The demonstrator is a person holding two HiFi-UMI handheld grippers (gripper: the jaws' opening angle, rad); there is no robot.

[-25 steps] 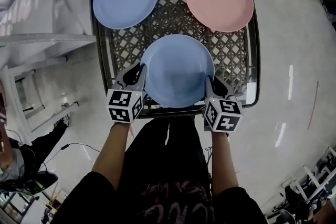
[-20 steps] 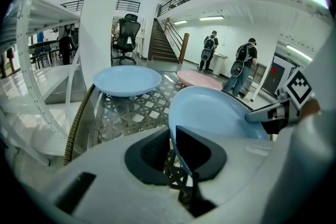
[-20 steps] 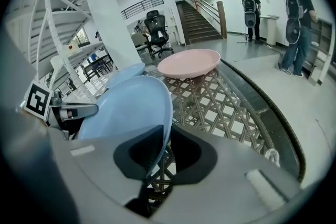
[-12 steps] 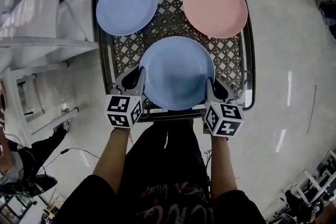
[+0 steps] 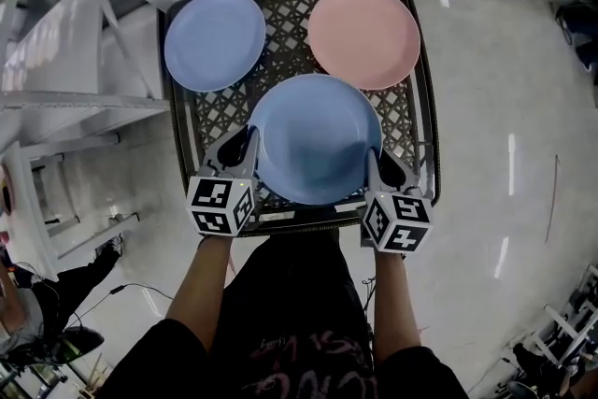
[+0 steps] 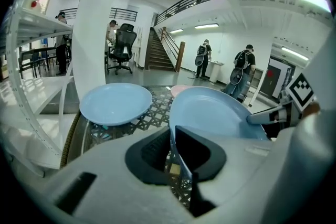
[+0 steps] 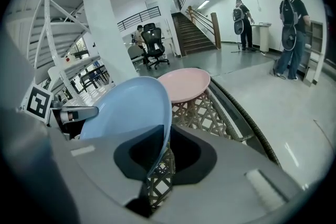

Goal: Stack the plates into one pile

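We find the left gripper [image 5: 245, 148] closed on the left rim of the near blue plate [image 5: 316, 137], and the right gripper [image 5: 376, 162] closed on its right rim, so that the plate is carried between the two tools. In the left gripper view the jaws stand narrow with the thin plate edge pinched between them. In the right gripper view the jaws are likewise narrow and have just been closing, with the rim running down through the gap between them. In both gripper views the lattice top of the table [image 5: 291, 53] shows below the gripped rim, and the plate tilts up away from each camera. We cannot tell from any view whether its underside is fully clear of the lattice. The plate sits over the near middle of the table, directly ahead of the person. The far blue plate [image 5: 215, 39] lies flat at the far left corner, apart from the held plate. The pink plate [image 5: 364, 35] lies flat at the far right corner, with its near edge just beside the far edge of the held plate. Each marker cube [image 5: 221, 206] sits at the rear of its gripper, above a bare forearm [image 5: 201, 280]. The table stands on a glossy pale floor [image 5: 505, 107].
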